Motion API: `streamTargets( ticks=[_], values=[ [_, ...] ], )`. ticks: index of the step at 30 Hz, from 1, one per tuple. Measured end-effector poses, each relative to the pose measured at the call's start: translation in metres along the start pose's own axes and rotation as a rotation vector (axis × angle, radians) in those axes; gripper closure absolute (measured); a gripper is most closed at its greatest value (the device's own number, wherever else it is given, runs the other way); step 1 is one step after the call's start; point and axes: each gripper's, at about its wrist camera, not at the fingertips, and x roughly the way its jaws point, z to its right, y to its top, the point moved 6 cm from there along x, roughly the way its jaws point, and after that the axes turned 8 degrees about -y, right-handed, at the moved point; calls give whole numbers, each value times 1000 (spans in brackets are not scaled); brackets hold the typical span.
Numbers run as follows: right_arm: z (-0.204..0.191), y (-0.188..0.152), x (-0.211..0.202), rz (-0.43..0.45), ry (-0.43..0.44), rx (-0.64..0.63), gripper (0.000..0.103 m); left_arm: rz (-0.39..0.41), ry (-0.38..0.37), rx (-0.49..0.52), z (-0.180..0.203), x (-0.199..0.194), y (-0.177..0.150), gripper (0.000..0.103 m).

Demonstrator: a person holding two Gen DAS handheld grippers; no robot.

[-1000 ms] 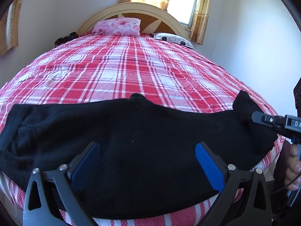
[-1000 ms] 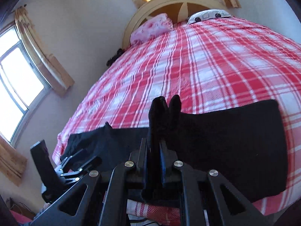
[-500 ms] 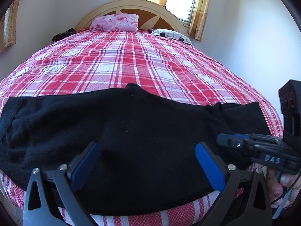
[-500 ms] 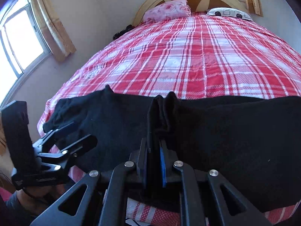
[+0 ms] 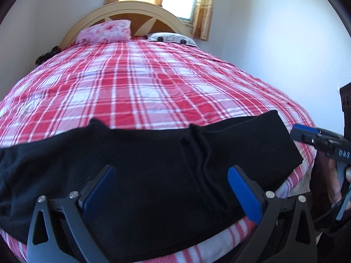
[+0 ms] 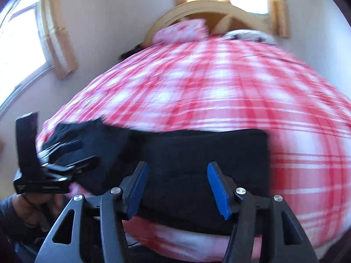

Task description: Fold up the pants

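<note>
Black pants point(image 5: 153, 164) lie flat across the near edge of the bed, with a folded ridge point(image 5: 201, 153) right of the middle. My left gripper point(image 5: 171, 188) is open, hovering over the near part of the pants, touching nothing I can see. My right gripper point(image 6: 175, 184) is open and empty above the right end of the pants point(image 6: 197, 157); this view is blurred. The right gripper also shows at the far right of the left wrist view point(image 5: 316, 138). The left gripper shows at the left of the right wrist view point(image 6: 65, 155).
The bed has a red and white plaid sheet point(image 5: 142, 83). A pink pillow point(image 5: 105, 31) and a white pillow point(image 5: 171, 38) lie by the arched headboard point(image 5: 131, 8). A wall point(image 5: 285, 43) is at the right, and windows point(image 6: 15, 43) at the left and behind.
My right gripper has opened and let go of the pants end, which now lies flat on the bed. The right gripper has drawn back to the right. The left gripper stays open.
</note>
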Motion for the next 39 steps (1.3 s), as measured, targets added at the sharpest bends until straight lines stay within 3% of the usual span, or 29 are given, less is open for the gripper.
streamTargets(
  ticks=[3, 7, 9, 11, 18, 23, 27, 32, 39],
  values=[
    [35, -4, 2, 0, -112, 24, 45, -22, 58, 72, 11, 16, 3, 0],
    [48, -19, 26, -64, -18, 92, 45, -131, 102, 72, 7, 43, -11, 0],
    [47, -26, 38, -93, -15, 74, 45, -109, 103, 72, 7, 41, -13, 0],
    [43, -24, 35, -64, -44, 24, 45, -109, 98, 72, 7, 39, -14, 0],
    [44, 9, 23, 59, -85, 25, 45, -92, 105, 45, 2, 33, -13, 0],
    [42, 6, 66, -31, -100, 5, 45, -91, 102, 50, 0, 35, -13, 0],
    [34, 5, 61, -12, -153, -40, 44, -89, 94, 43, 1, 34, -13, 0],
    [26, 3, 43, -1, -158, 3, 44, -79, 78, 16, -3, 27, -14, 0],
    [-34, -5, 39, 36, -161, -104, 44, -56, 101, -10, -21, 9, -17, 0]
  ],
)
